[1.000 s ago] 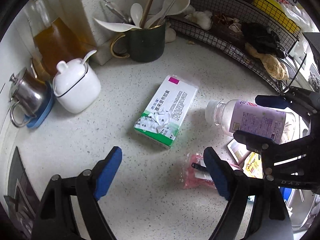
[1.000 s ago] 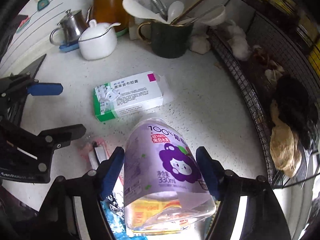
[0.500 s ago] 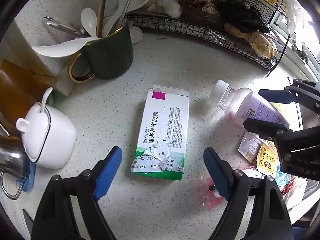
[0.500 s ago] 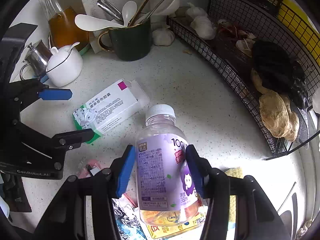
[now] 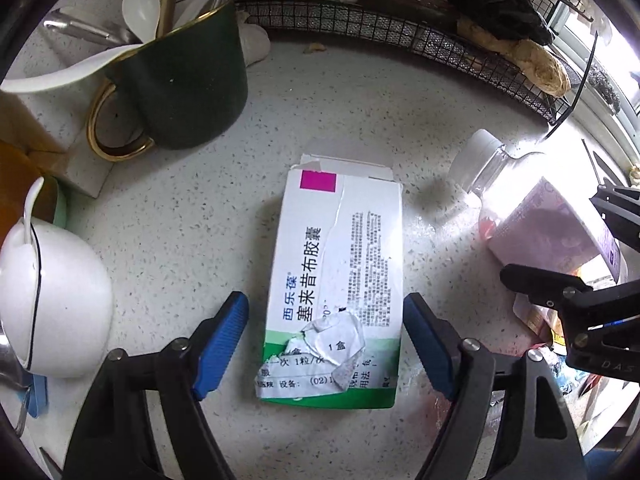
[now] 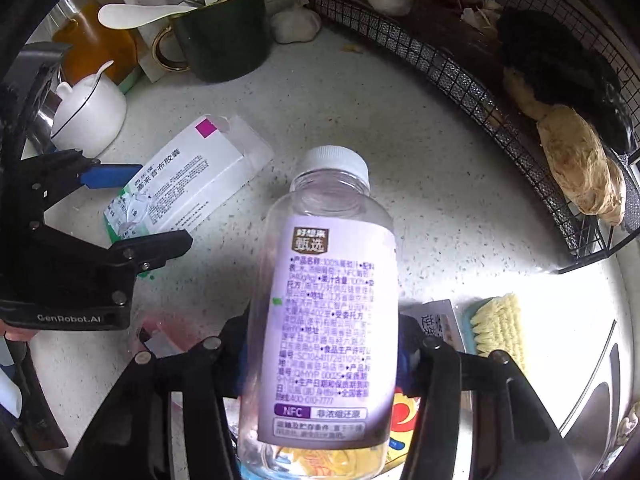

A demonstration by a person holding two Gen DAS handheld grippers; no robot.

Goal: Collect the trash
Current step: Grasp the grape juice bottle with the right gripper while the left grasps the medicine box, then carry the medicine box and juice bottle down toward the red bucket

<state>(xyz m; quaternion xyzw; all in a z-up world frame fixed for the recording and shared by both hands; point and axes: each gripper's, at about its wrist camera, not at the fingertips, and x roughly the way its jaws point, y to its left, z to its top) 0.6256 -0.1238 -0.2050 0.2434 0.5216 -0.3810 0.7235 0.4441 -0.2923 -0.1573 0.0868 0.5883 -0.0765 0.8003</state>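
While the left hand-held gripper (image 5: 326,344) points steeply down at the speckled table (image 5: 192,216), its blue pads stand on either side of the near end of the medicine box (image 5: 340,280), which lies flat with its torn green end toward the camera. The jaws have just been closing; a sliver of table shows between each pad and the box edge, so the pads do not yet press on the cardboard (the right pad is nearly at the edge).

The right hand-held gripper (image 6: 320,344) is pinching the plastic bottle (image 6: 324,300) across its purple-labelled body. The bottle is clear, appears almost empty, and its white cap points away from the camera toward the far side of the table. Whether the bottle's underside touches the table cannot be told.

Beneath and beside the right hand-held gripper lie crumpled snack wrappers (image 6: 404,412), yellow, red and blue. A pink wrapper (image 6: 160,328) lies between the two grippers.

Behind the medicine box stands a dark green mug (image 5: 184,84) holding spoons. A white lidded pot (image 5: 52,300) sits to the left. A black wire basket (image 6: 460,72) runs along the far edge of the table. A scrubbing brush (image 6: 496,328) lies at the right.
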